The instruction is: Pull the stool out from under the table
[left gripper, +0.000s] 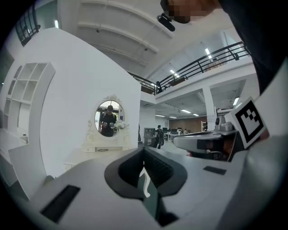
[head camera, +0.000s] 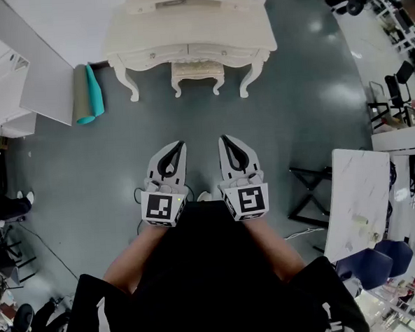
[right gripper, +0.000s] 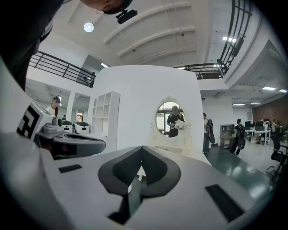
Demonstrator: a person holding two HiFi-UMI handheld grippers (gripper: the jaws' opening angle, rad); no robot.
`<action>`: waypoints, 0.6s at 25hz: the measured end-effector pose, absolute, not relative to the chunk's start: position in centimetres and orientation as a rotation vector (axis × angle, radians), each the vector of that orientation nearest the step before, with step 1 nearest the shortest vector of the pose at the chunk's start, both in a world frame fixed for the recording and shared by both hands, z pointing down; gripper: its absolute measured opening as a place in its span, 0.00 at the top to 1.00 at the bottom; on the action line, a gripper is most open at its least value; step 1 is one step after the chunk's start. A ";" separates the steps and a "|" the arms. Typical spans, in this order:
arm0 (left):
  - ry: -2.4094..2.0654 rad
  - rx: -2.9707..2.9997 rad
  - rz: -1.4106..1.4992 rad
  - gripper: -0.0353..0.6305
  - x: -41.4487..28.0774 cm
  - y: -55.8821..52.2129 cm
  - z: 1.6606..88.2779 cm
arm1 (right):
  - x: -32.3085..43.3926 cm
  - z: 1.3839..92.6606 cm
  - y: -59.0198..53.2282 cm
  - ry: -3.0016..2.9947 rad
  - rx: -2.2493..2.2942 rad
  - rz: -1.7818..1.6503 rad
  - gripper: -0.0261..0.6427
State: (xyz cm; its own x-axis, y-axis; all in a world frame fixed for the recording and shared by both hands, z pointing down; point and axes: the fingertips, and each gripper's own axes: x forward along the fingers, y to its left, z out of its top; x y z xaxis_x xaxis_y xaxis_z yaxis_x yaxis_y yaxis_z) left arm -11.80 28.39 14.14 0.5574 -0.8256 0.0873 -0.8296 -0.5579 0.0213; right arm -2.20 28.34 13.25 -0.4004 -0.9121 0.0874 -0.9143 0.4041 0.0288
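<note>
White L tool (head camera: 180, 145), R tool (head camera: 224, 138), marker cubes (head camera: 161, 207), blk top (head camera: 200, 267)

Glossy grey-green floor (head camera: 75, 177) reflects ceiling lights (right gripper: 88, 27); a teal roll (head camera: 91, 95), possibly a mat, lies by a white partition wall (right gripper: 135, 99); a railed mezzanine (left gripper: 202, 66) overlooks the hall; white open shelving (right gripper: 105, 114) stands beside the wall.

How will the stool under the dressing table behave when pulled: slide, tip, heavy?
Probably rigid: the stool looks like carved wood on short curved legs. It likely slides rather than rolls on the glossy floor; no wheels show. Pulled from high up, it might tip or catch the dressing table legs beside it.
</note>
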 end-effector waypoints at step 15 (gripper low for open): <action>-1.404 2.767 0.170 0.93 -9.2 33.8 16.0 | 1.3 15.0 33.7 -2.531 1.725 0.001 0.93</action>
